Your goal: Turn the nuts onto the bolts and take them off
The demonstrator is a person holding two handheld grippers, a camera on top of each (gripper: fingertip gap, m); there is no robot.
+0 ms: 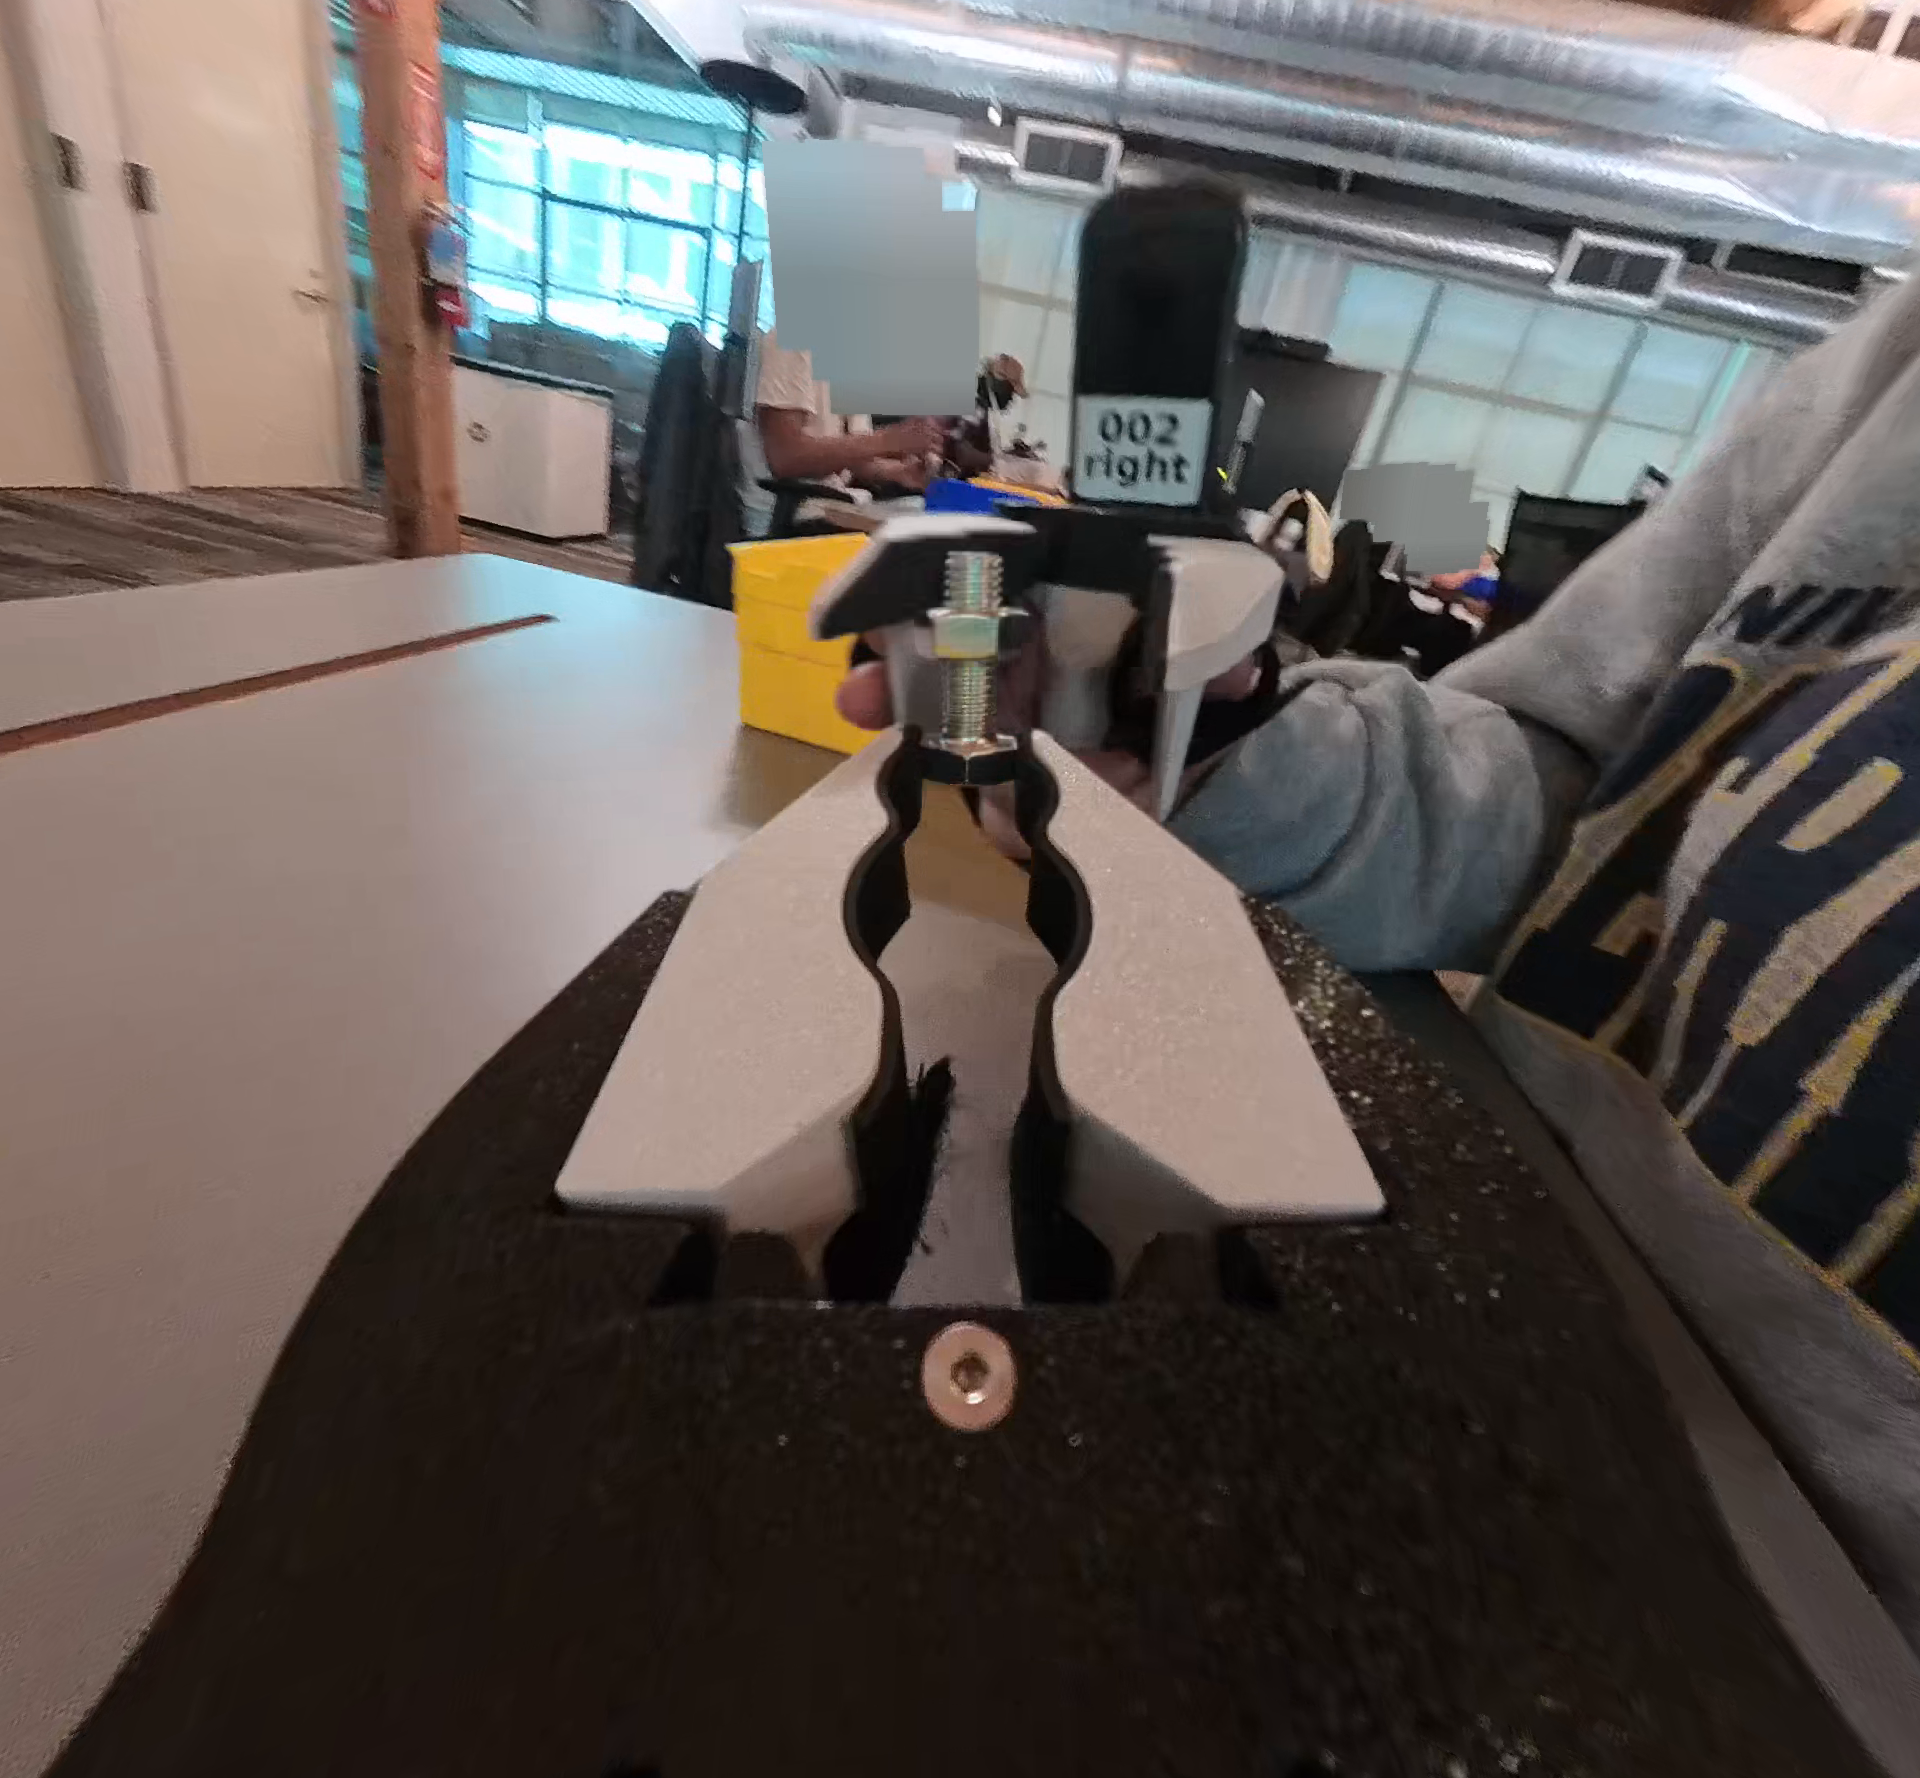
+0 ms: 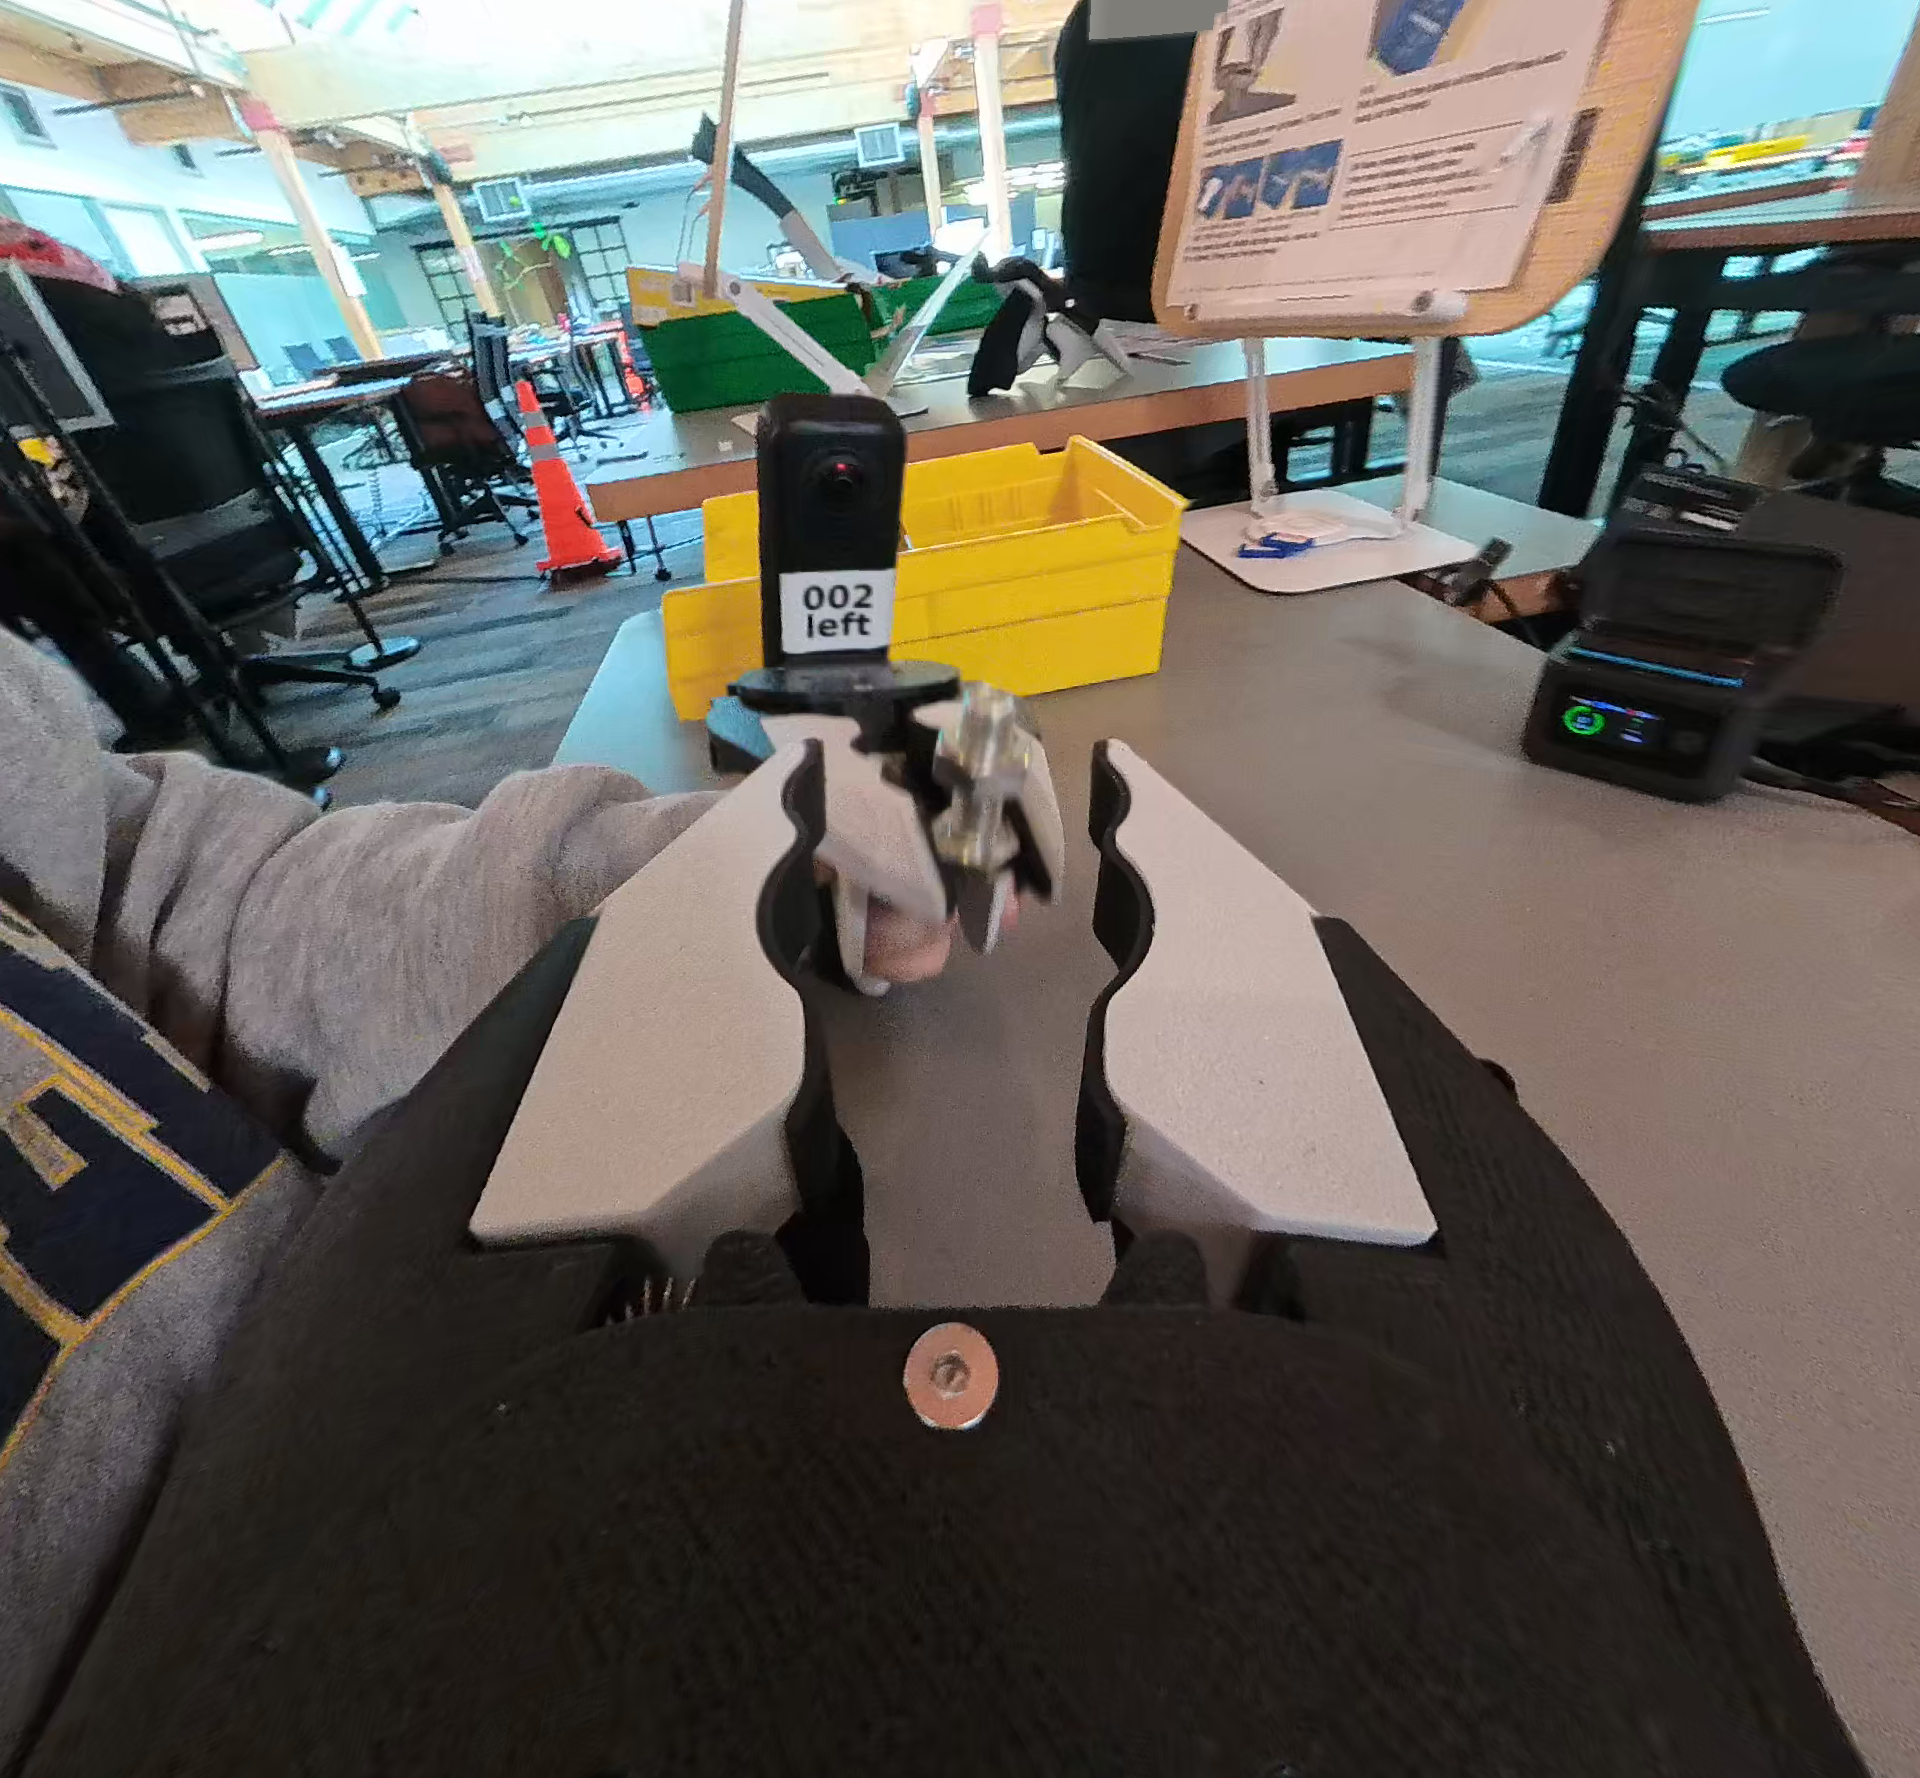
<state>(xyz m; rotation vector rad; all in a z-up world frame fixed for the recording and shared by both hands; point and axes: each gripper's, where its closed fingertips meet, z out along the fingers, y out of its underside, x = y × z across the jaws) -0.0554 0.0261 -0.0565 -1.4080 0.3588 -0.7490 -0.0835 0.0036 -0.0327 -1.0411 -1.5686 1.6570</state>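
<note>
A silver bolt (image 1: pixel 966 689) stands upright with its threaded shaft pointing up. My left gripper (image 1: pixel 966 764) is shut on its hex head at the fingertips. A hex nut (image 1: pixel 972 633) sits partway down the thread. My right gripper (image 1: pixel 1029 616) faces me just behind the bolt, level with the nut. In the right wrist view my right gripper (image 2: pixel 961 772) is open, and its fingers stand either side of the blurred bolt (image 2: pixel 977 793) without touching it. The left gripper (image 2: pixel 971 861) shows beyond it, held in a hand.
The grey table (image 2: pixel 1455 949) lies below both grippers. Stacked yellow bins (image 2: pixel 987 585) stand at its far edge, also in the left wrist view (image 1: pixel 795 648). A black device with a lit screen (image 2: pixel 1652 700) sits at right. A poster stand (image 2: pixel 1382 128) is behind. A grey sleeve (image 1: pixel 1351 814) is close. The tips of both grippers are at nearly the same place.
</note>
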